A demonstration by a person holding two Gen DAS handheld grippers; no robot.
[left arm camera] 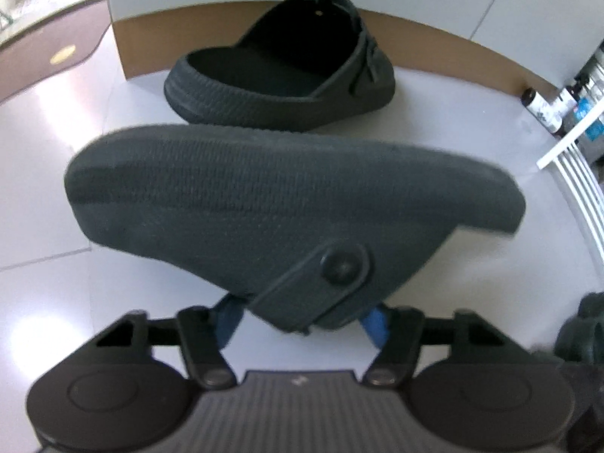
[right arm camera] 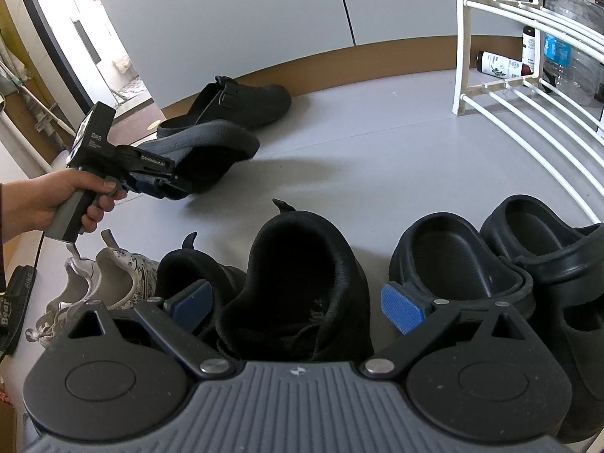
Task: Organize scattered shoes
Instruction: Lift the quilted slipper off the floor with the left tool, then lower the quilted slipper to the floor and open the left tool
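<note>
The left tool is clamped on a dark clog, tipped sole-up beside its mate near the wall. The right tool stands apart over black sneakers; bare floor lies ahead, a white rack at right.

The left wrist camera looked steeply down, very close on a dark clog, floor beyond. The right wrist camera looked slantwise across the floor from farther back. Both caught that clog and a second clog by the wall.
</note>
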